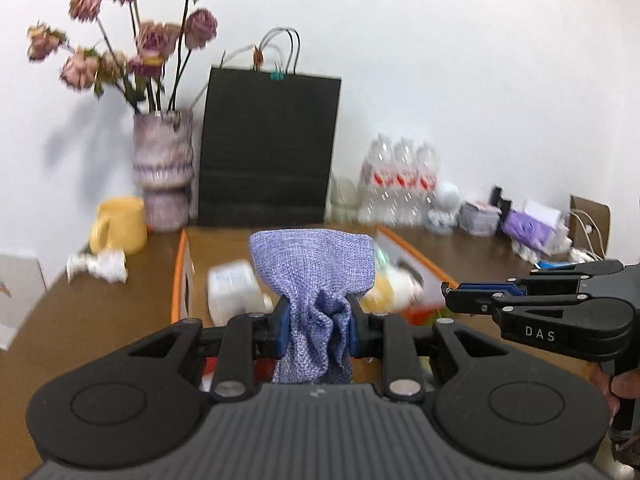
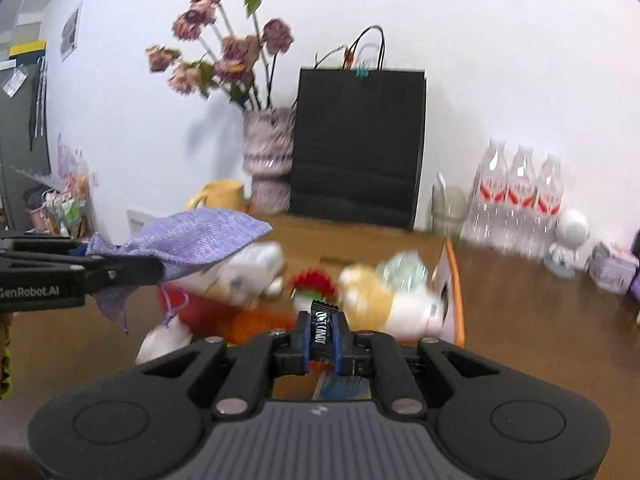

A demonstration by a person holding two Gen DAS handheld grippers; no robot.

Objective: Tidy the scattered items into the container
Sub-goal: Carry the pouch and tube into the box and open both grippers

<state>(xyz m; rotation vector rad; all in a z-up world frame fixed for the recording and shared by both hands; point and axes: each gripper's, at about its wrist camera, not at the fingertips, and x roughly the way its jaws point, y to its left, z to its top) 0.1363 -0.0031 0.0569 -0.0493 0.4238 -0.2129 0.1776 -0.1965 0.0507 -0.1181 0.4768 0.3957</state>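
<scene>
My left gripper is shut on a purple woven drawstring pouch and holds it above the orange-rimmed cardboard box. The pouch and left gripper also show in the right wrist view. My right gripper is shut on a black candy wrapper over the box's near side; it also shows at the right of the left wrist view. Inside the box lie a white bottle, a plush toy and a red item, all blurred.
Behind the box stand a black paper bag, a vase of dried roses and a yellow mug. Crumpled white paper lies left of the box. Water bottles, a small white figurine and small boxes stand right.
</scene>
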